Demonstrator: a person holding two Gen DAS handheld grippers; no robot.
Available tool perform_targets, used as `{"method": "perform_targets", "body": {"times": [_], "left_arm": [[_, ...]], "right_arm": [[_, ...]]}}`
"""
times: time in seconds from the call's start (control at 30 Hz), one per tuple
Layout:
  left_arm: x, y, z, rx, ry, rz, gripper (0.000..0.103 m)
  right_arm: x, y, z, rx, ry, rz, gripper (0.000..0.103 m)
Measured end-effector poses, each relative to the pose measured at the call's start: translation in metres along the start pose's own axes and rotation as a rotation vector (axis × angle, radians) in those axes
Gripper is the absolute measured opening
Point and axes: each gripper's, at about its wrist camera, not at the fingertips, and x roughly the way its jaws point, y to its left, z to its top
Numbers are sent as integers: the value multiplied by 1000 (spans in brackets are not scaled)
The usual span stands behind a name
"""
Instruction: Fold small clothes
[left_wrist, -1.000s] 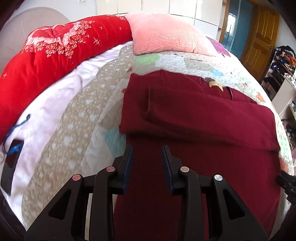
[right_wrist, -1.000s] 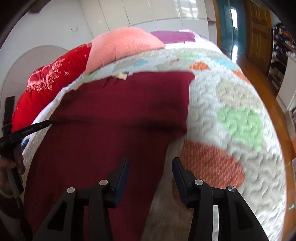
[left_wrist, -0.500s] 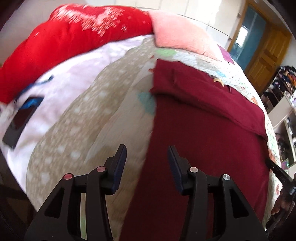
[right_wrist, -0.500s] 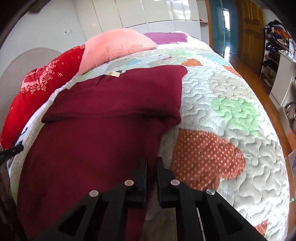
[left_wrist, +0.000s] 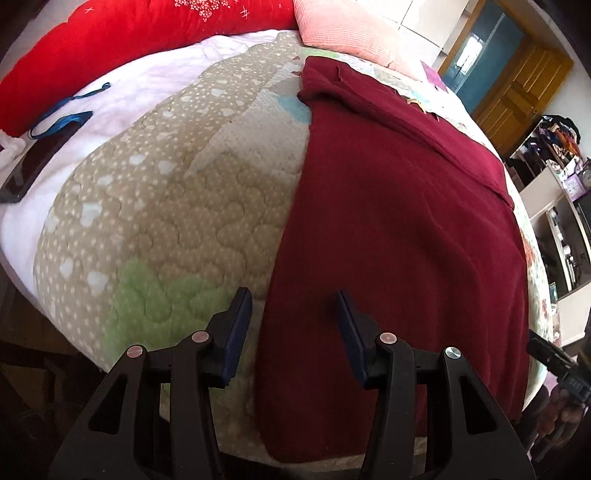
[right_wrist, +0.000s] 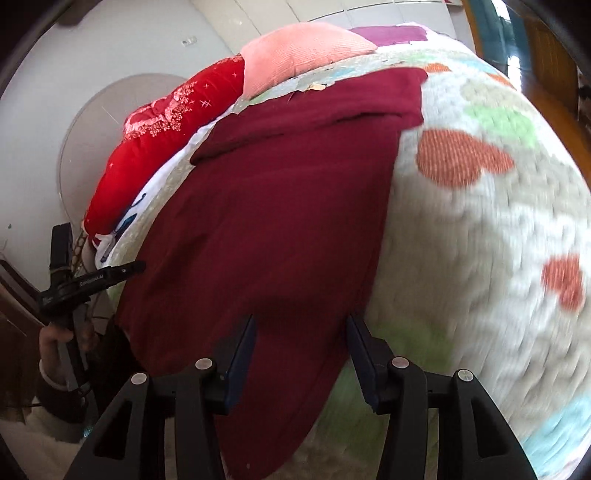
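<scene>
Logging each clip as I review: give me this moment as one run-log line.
stage: near corners of garment lined up, far end folded | left gripper: open, over near left edge | right gripper: opening, over near right corner | held: nothing

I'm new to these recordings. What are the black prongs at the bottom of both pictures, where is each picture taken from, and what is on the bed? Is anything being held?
The black prongs are hand-held two-finger grippers; a person carries one in each hand, each with a fisheye camera looking along its fingers. One picture looks past the left gripper, the other past the right gripper, whose jaws are opening. A dark red garment, its far end already folded over, lies on a quilted bedspread, with a red bolster and a pink pillow beyond. A phone lies on the white sheet. Both grippers hang over the garment's near corners; neither holds anything.
</scene>
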Motion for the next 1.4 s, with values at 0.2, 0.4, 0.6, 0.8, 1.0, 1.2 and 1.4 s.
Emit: {"method": "perform_targets", "body": {"times": [0.2, 0.4, 0.6, 0.8, 1.0, 1.2, 1.4], "left_arm": [[-2, -1, -7, 10, 8, 3, 48], [-5, 2, -17, -1, 4, -18, 58], [-9, -4, -24, 49, 32, 14, 58], [-10, 5, -33, 14, 66, -55, 74], [-3, -6, -34, 81, 94, -28, 82], [5, -17, -37, 158, 125, -28, 98], [6, -19, -33, 147, 123, -11, 93]], "right_arm": [[-14, 13, -6, -119, -58, -112, 6], [-22, -23, -14, -33, -32, -171, 0], [-38, -29, -26, 61, -34, 66, 47], [-24, -8, -34, -6, 46, 152, 60], [-4, -1, -36, -16, 85, 230, 60], [0, -6, -42, -4, 101, 296, 61], [2, -16, -45, 35, 98, 379, 60]]}}
